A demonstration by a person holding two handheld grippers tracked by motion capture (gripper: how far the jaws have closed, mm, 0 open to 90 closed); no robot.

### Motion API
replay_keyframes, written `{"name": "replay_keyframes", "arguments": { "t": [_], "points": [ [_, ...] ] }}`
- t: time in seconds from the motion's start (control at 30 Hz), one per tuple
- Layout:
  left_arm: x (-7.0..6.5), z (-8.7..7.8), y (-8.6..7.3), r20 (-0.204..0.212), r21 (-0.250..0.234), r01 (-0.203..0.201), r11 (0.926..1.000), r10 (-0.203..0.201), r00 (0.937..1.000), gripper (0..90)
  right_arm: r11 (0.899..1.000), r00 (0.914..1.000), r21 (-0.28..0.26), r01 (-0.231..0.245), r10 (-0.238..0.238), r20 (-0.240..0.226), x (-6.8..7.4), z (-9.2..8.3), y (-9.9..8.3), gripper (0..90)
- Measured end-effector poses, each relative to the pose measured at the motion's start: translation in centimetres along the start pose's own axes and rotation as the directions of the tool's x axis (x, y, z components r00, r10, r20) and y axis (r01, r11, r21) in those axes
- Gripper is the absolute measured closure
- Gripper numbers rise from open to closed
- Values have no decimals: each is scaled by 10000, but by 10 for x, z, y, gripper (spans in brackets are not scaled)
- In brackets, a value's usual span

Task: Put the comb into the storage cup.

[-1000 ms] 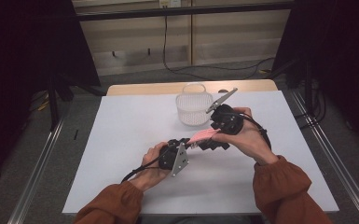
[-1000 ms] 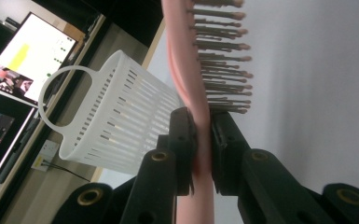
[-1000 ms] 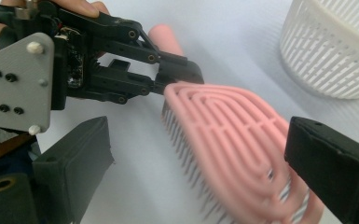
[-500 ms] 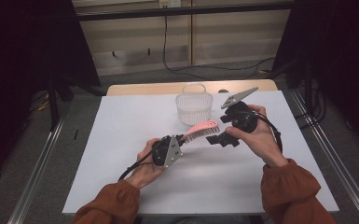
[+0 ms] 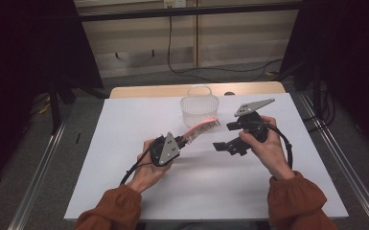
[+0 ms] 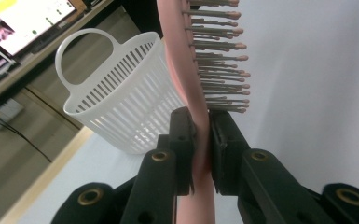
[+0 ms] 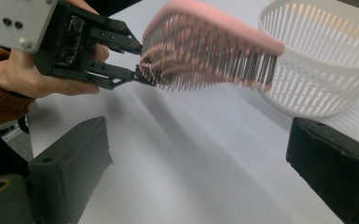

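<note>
Pink hairbrush (image 5: 202, 129) clamped in left gripper (image 5: 178, 142), just beside basket (image 5: 199, 111) rim

A second ago both of my grippers met at the pink hairbrush (image 5: 202, 129), low over the white table (image 5: 124, 191), with the right gripper (image 5: 227, 137) at the brush's head. Now the right gripper has let go and drawn back toward my right, its jaws wide apart with nothing between them, well clear of the bristles. My left gripper (image 5: 181, 142) has carried the brush alone, gripped by its handle, and lifted it a little. The brush head has swung up and away from me, and now points toward the white basket (image 5: 199, 106), its far end near the basket's front wall.
</note>
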State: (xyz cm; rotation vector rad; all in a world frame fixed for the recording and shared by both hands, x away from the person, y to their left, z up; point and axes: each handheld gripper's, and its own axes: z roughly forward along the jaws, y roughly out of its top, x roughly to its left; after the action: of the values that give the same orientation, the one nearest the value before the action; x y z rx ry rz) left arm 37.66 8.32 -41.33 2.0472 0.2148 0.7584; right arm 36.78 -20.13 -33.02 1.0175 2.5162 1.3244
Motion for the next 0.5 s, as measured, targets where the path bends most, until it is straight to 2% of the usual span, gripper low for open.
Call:
{"name": "replay_keyframes", "arguments": {
  "t": [0.07, 0.3, 0.4, 0.5],
  "points": [
    [1, -1, 1, -25, -135, 115, 9998, -115, 9999, 808, 10000, 10000, 66, -29, 28, 89, -1, 2, -1, 57],
    [3, -4, 0, 150, -264, 459, 9986, -455, 9989, 807, 9980, 9999, -632, 6, 1, 109, 0, 4, -12, 67],
    [7, -7, 0, 278, -489, 931, 9945, -919, 9954, 807, 9964, 9997, -845, -9, 29, 233, -1, 6, -19, 60],
    [11, -10, -1, 498, -727, 1456, 9867, -1423, 9886, 807, 9942, 9993, -1075, -14, 55, 375, -3, 8, -24, 60]
  ]
}}
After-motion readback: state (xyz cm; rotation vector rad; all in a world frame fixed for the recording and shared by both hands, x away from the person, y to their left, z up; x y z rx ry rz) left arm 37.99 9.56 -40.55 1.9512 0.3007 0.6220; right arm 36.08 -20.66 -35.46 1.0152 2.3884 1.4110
